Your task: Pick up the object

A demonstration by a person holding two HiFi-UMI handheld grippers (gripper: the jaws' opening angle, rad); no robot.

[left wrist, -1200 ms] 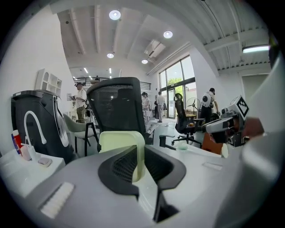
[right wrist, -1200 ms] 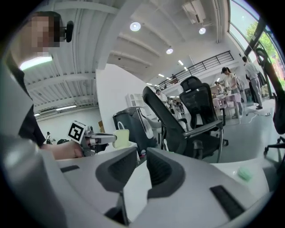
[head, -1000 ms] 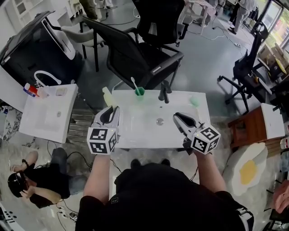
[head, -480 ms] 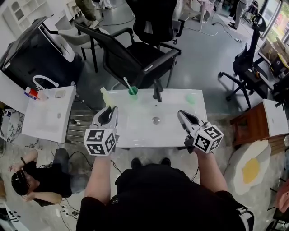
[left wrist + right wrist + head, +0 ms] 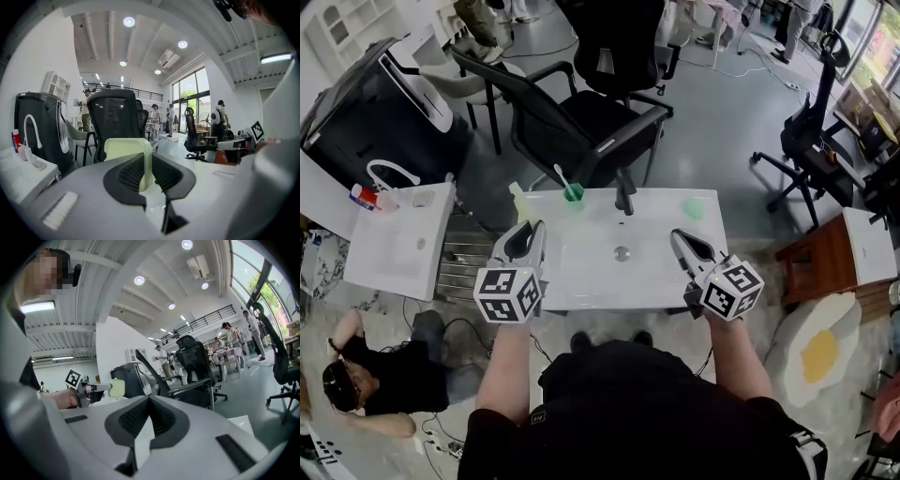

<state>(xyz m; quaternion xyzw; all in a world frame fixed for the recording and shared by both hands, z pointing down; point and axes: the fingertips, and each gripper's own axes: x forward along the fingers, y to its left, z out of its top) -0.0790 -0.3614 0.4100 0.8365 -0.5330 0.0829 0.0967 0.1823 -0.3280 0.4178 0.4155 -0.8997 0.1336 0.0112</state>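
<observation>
Left gripper (image 5: 149, 165) pinches a pale block (image 5: 125, 150), plain in its view; right gripper (image 5: 149, 403) closed

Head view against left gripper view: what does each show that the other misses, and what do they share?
Only the head view: the green cup with its toothbrush, the faucet and the drain.
Only the left gripper view: the ceiling lights, the tall windows, and a close look at the left gripper with its jaws pressed on the pale yellow block.
Both: that gripper holding the block, and the black office chair beyond it.
</observation>
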